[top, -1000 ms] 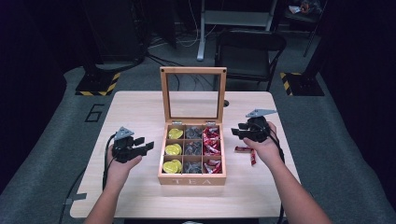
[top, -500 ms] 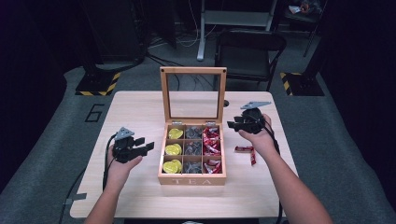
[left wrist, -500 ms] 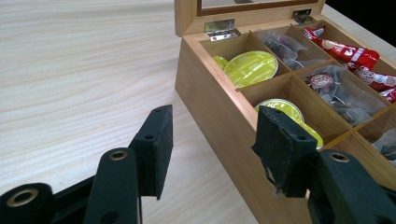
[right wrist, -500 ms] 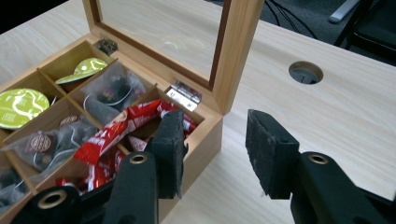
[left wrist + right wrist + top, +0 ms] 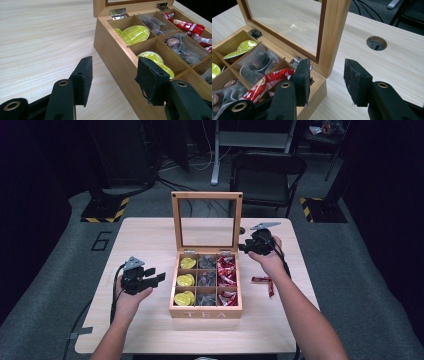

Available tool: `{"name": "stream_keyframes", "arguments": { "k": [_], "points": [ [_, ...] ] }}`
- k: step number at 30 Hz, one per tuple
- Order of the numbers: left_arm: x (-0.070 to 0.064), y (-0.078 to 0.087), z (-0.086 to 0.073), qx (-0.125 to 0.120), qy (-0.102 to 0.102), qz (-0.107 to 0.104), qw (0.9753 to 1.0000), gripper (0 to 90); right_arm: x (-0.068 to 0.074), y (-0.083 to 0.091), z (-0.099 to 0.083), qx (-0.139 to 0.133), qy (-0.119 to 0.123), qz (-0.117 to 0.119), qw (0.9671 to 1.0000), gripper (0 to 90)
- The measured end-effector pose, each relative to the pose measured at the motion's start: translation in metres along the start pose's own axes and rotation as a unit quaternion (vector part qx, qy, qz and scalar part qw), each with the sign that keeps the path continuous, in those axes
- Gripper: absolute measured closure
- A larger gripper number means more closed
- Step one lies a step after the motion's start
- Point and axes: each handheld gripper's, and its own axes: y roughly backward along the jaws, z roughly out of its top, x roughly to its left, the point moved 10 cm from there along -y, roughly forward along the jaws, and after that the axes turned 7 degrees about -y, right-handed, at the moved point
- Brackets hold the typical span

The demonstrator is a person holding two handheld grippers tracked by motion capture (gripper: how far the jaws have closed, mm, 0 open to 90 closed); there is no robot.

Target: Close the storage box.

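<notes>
The light wooden tea box [image 5: 205, 285] sat mid-counter, its glass-paned wooden lid [image 5: 207, 221] upright at twelve o'clock. The right gripper [image 5: 248, 247], wide open and empty, straddled the lid's three o'clock edge, likely to swing it shut. The left gripper [image 5: 156, 279], equally open and empty, waited at nine o'clock.

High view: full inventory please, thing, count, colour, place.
tea box: 1, light wood, table centre, glass lid upright and open
yellow capsules: several, yellow, box's left column
clear sachets: several, grey, middle column
red sachets: several, red, right column
loose red sachet: 1, red, on table right of box
table: 1, pale wood, with a cable hole
chair: 1, black, behind table
left hand-held gripper: 1, black, left of box, jaws open
right hand-held gripper: 1, black, by lid's right edge, jaws open
</notes>
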Motion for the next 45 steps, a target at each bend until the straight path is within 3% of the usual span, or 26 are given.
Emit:
{"name": "stream_keyframes", "arguments": {
  "k": [14, 24, 29, 31, 38, 45],
  "points": [
    [0.002, 0.0, -0.001, 0.0, 0.002, 0.001, 1.0, 46.9, -0.002, -0.023, 0.006, 0.005, -0.016, -0.005, 0.9999, 54.8],
    [0.002, -0.001, -0.001, -0.002, 0.008, 0.0, 1.0, 46.9, -0.002, -0.032, 0.014, 0.0, -0.008, -0.008, 0.9999, 54.8],
    [0.003, -0.001, -0.002, -0.002, 0.008, 0.0, 1.0, 46.8, -0.002, -0.034, 0.016, -0.002, -0.006, -0.01, 0.9999, 56.8],
    [0.003, 0.0, -0.002, -0.002, 0.01, 0.001, 1.0, 46.8, 0.0, -0.034, 0.018, -0.007, -0.006, -0.003, 1.0, 63.1],
    [0.003, -0.003, -0.001, 0.0, 0.007, -0.001, 1.0, 46.9, 0.001, -0.032, 0.019, -0.002, -0.003, -0.009, 1.0, 64.6],
    [0.003, -0.003, 0.014, -0.009, 0.006, -0.004, 0.9999, 46.8, 0.002, -0.031, 0.018, -0.005, -0.002, -0.011, 0.9999, 64.8]
  ]
}}
